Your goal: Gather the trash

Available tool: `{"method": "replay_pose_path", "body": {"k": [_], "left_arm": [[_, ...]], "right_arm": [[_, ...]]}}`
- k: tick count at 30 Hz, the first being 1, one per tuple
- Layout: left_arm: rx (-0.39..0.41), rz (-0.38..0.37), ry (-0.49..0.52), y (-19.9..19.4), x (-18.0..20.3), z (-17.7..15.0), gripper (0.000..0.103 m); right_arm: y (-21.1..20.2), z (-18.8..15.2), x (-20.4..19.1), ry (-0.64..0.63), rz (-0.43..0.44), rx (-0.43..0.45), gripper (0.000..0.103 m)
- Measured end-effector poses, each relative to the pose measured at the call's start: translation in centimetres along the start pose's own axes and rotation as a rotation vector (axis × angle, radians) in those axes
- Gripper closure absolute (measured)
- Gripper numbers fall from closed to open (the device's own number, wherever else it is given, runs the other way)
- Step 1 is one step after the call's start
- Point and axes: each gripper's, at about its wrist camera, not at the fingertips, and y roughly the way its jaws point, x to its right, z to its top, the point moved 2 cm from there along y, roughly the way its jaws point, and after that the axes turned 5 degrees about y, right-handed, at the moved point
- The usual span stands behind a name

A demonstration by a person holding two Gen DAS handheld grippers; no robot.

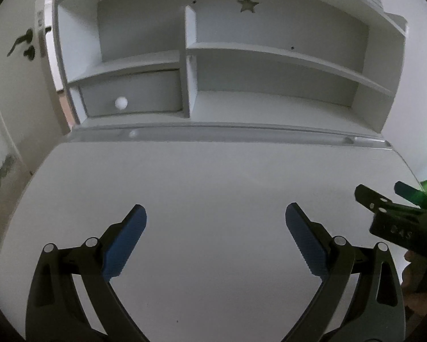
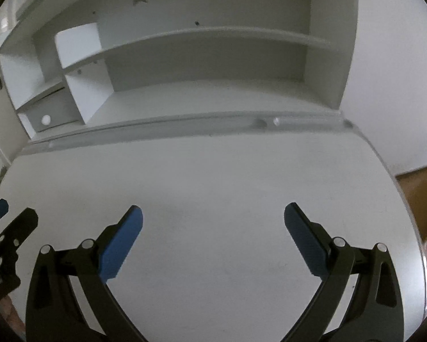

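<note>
Both grippers, left [image 1: 215, 213] and right [image 2: 212, 215], have fingers spread wide and hold nothing. No trash shows on the desk [image 1: 213, 176] ahead of them, so nothing looks left.

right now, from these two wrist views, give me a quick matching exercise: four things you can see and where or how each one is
Things:
1. left gripper
2. drawer knob
3. star cutout
4. door handle

Descriptions:
a. dark lever at the far left, beside the hutch
b. open above the bare white desk, holding nothing
c. in the back panel near the top of the hutch
d. round and white, on the grey drawer front at lower left

Pairs: 1-b, 2-d, 3-c, 4-a
</note>
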Motion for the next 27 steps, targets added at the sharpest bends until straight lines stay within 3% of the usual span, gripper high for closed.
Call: {"method": "replay_pose_path", "body": {"k": [7, 9, 13, 16, 19, 24, 27], "left_arm": [[0.041, 0.052, 0.052, -0.7, 1.1, 0.5, 0.007], [0.038, 0.114, 0.064, -0.6, 1.2, 0.4, 0.007], [0.003, 0.115, 0.077, 0.1, 1.3, 0.2, 0.007], [-0.024, 0.163, 0.082, 0.6, 1.3, -0.2, 0.007], [-0.04, 0.122, 0.072, 1.1, 1.0, -0.5, 0.007], [-0.118, 0.084, 0.061, 2.7, -0.1, -1.1, 0.007], [-0.182, 0.075, 0.045, 3.8, -1.2, -1.5, 0.007]], "right_arm": [[0.1, -0.3, 0.4, 0.022, 0.019, -0.025, 0.007], [0.4, -0.2, 0.4, 0.024, 0.03, -0.042, 0.007], [0.9, -0.4, 0.8, 0.047, 0.034, -0.071, 0.007], [1.2, -0.6, 1.0, 0.057, 0.039, -0.1, 0.007], [1.0, -0.9, 1.1, 0.057, 0.024, -0.104, 0.007], [1.4, -1.4, 0.3, 0.007, -0.111, -0.129, 0.007], [1.3, -1.6, 0.5, 0.02, -0.113, -0.129, 0.007]]}}
